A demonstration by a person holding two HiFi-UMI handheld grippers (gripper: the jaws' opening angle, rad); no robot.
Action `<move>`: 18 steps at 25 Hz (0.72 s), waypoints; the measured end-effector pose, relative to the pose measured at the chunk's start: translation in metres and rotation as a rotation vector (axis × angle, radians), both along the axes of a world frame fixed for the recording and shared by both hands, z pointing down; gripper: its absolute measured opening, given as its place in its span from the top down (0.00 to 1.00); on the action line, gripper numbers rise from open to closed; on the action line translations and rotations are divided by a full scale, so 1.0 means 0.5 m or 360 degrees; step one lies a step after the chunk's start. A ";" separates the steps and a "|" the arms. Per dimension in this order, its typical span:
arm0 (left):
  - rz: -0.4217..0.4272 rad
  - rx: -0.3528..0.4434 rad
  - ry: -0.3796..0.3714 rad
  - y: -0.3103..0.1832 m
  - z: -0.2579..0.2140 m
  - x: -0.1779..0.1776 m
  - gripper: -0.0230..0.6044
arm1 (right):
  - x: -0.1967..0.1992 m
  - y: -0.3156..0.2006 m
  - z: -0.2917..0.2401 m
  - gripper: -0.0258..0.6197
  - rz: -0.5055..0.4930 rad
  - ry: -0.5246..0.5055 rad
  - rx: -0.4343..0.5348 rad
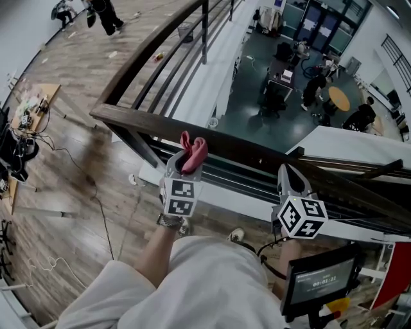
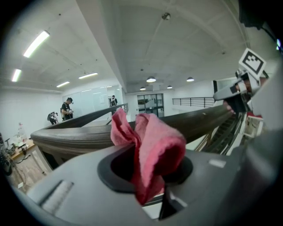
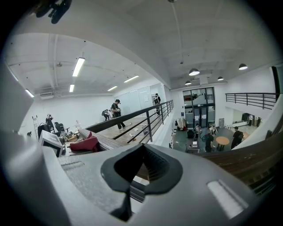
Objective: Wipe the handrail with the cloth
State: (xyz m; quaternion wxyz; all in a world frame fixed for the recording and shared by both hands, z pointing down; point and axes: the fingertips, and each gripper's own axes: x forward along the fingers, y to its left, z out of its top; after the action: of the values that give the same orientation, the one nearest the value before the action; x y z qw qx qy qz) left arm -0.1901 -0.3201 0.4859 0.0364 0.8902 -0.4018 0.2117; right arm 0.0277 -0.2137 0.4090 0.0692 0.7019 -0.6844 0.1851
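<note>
Items counted: 2 grippers, 1 cloth, 1 handrail run with 1 corner.

Left gripper (image 1: 180, 171): jaws closed on the cloth (image 1: 193, 154), 1 pink-red piece bunched between them and standing up above the tips. In the left gripper view the cloth (image 2: 150, 148) fills the gap between the jaws, with folds rising in front of the handrail (image 2: 75, 137).

Right gripper (image 1: 289, 181): jaws brought together with nothing between them. The right gripper view shows only the handrail (image 3: 254, 161) and the hall beyond through the opening. This gripper points at the rail, to the right of the left gripper and well apart from it.

Handrail (image 1: 253, 154): dark wood, crossing the head view from the corner at the left down to the right. The cloth sits at its top face, near the corner; in the right gripper view the cloth (image 3: 86, 145) appears to lie on the rail, though firm contact cannot be confirmed.

Surroundings: 2 people (image 1: 106, 13) stand on the wooden floor at the upper left. 1 round orange table (image 1: 338, 98) stands on the lower level. 1 small screen (image 1: 321, 278) sits at the lower right.
</note>
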 end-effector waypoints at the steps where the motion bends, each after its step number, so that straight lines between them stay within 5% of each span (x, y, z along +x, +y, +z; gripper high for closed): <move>1: 0.0013 0.0000 0.0000 0.004 0.000 0.010 0.76 | 0.005 0.001 0.001 0.96 0.0002 -0.0002 -0.0002; 18: 0.0193 -0.0044 0.0025 0.075 0.017 0.112 0.76 | 0.038 0.028 0.019 0.96 0.0002 -0.0029 -0.0027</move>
State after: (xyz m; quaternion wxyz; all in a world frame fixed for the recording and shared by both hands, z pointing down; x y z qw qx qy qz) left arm -0.1341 -0.2826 0.4944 0.0390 0.9139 -0.3439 0.2120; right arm 0.0465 -0.1997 0.4187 0.0688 0.7000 -0.6829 0.1973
